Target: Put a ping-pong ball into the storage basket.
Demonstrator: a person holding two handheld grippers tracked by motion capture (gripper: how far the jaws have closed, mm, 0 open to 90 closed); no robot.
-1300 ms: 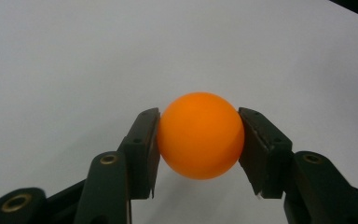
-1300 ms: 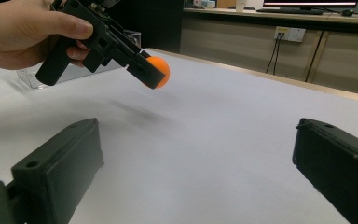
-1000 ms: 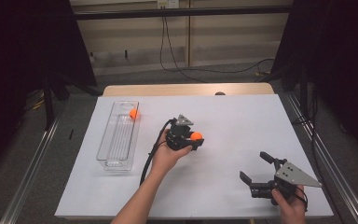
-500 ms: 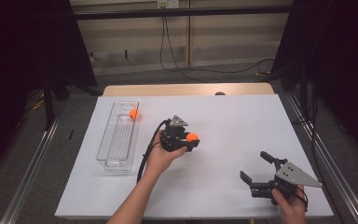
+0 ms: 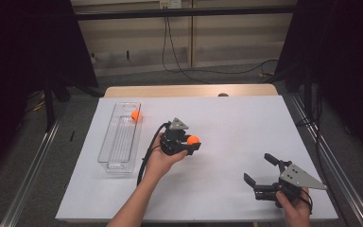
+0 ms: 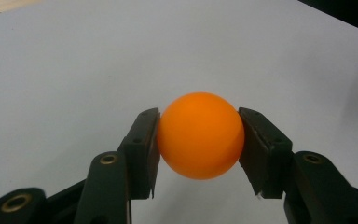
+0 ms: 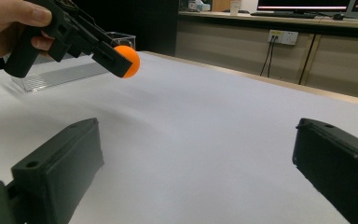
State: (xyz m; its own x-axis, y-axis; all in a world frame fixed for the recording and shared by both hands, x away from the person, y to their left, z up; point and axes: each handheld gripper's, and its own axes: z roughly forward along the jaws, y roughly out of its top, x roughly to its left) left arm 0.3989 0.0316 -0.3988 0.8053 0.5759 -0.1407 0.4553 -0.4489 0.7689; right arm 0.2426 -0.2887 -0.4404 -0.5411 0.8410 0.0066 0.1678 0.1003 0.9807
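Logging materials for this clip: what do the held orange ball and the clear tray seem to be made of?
Orange ball: likely smooth matte plastic, like a ping-pong ball; even colour, soft sheen, no seam visible. Clear tray: apparently transparent rigid plastic, possibly acrylic; the white table shows through it, with a ribbed floor and bright edges.

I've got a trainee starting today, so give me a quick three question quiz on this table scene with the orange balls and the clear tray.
1. True or false: the left gripper is shut on an orange ball.
2. Where does the other ball lie?
A. in the clear tray
B. on the white table
C. in the right gripper
3. Fill in: the right gripper's jaws stand ____, with nothing between them.

Key: 1 true; 2 A, at the tray's far end; 3 open.
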